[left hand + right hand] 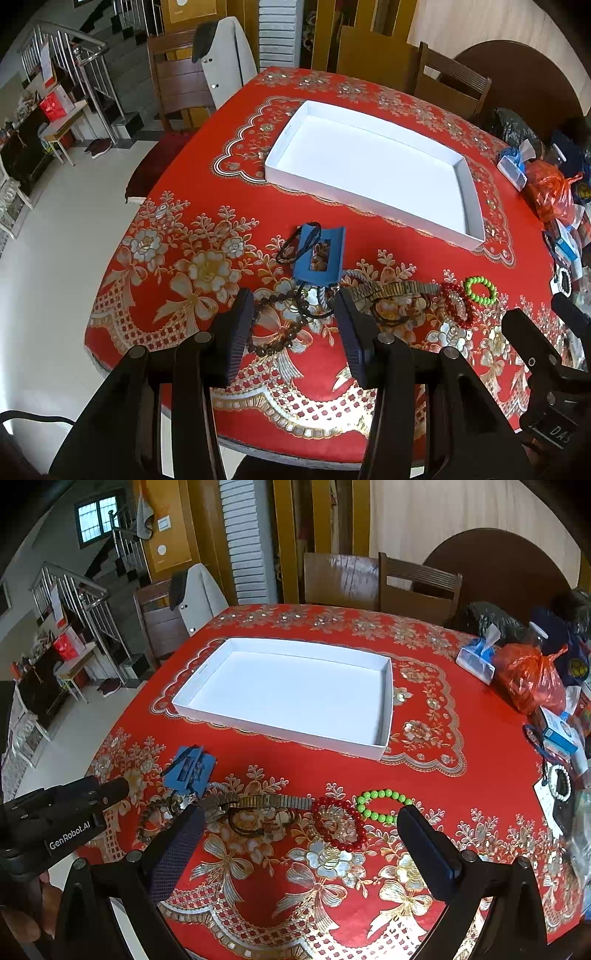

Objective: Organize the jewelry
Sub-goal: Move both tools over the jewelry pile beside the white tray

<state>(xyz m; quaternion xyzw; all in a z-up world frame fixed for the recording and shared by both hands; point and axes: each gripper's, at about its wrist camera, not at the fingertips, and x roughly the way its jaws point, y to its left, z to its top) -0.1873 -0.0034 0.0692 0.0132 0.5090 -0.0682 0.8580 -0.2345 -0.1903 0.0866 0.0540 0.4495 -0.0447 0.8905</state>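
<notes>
1. Left gripper (295, 317): the jaws stand apart with nothing between the pads. It sits at the lower centre of the left wrist view, above the near end of the jewelry row, with a brown bead bracelet (275, 332) visible in the gap between the fingers.
2. Right gripper (299, 830): the jaws are spread wide and hold nothing. It sits at the lower centre of the right wrist view, above the red tablecloth (461, 775).
3. White tray (284, 694): a shallow rectangular box, centre of the right wrist view, beyond the jewelry row. Its interior shows only white (no contents visible).
4. Jewelry row, across the middle of the right wrist view, left to right:
   - blue card (190, 770) with dark cord on it, at the left;
   - gold metal band (273, 802), stretched along the cloth;
   - dark cord loop (247, 825), just below the band;
   - red bead bracelet (338, 823), touching the green one;
   - green bead bracelet (382, 806), just beside the right finger.
5. Right edge of the frame: an orange plastic bag (528, 679), a tissue pack (476, 659) and a white bead bracelet (559, 781) (well apart from the row).
6. Upper part of the frame: wooden chairs (417, 587) behind the table.
</notes>
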